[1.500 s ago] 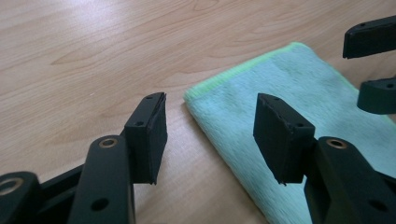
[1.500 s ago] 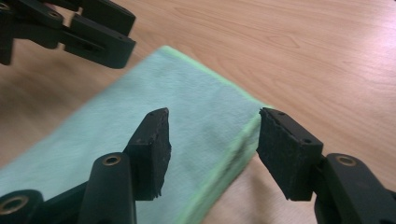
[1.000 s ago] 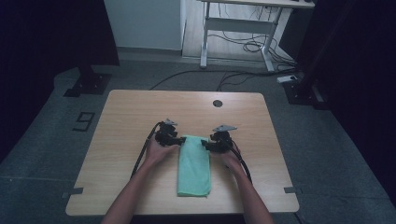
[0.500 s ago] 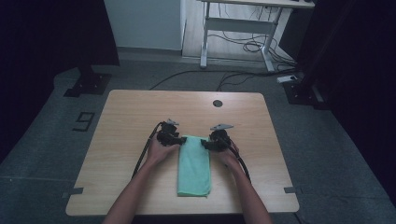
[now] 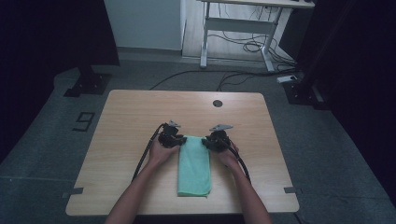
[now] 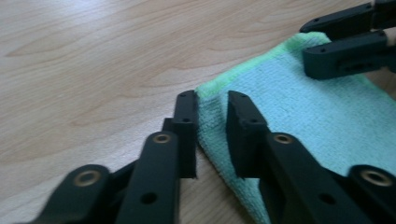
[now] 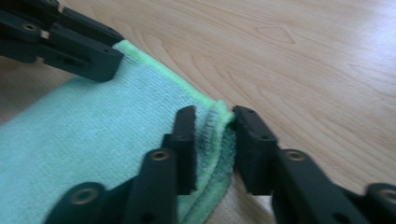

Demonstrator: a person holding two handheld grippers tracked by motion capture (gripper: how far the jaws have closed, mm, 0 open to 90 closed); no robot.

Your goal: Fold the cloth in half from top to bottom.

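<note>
A folded mint-green cloth [image 5: 194, 168] lies lengthwise on the wooden table [image 5: 135, 112], its far end between the two hands. My left gripper [image 5: 179, 140] is at the cloth's far left corner. In the left gripper view its jaws [image 6: 208, 100] have just been closing and now pinch that corner [image 6: 210, 121]. My right gripper [image 5: 206, 141] is at the far right corner. Its jaws [image 7: 215, 114] have also just been closing, and the cloth's green hem [image 7: 215, 126] is bunched up between them. Each gripper view shows the other gripper farther off, the right gripper [image 6: 345, 46] and the left gripper [image 7: 79, 42].
A round cable hole [image 5: 217, 103] sits near the table's far edge. On the floor beyond stand a white desk frame [image 5: 233, 42], loose cables [image 5: 243, 46] and a black stand base [image 5: 88, 84]. Bare wood lies left, right and beyond the cloth.
Both hands stay at the cloth's far corners and the cloth lies as before; no shift is clear in the high view.
</note>
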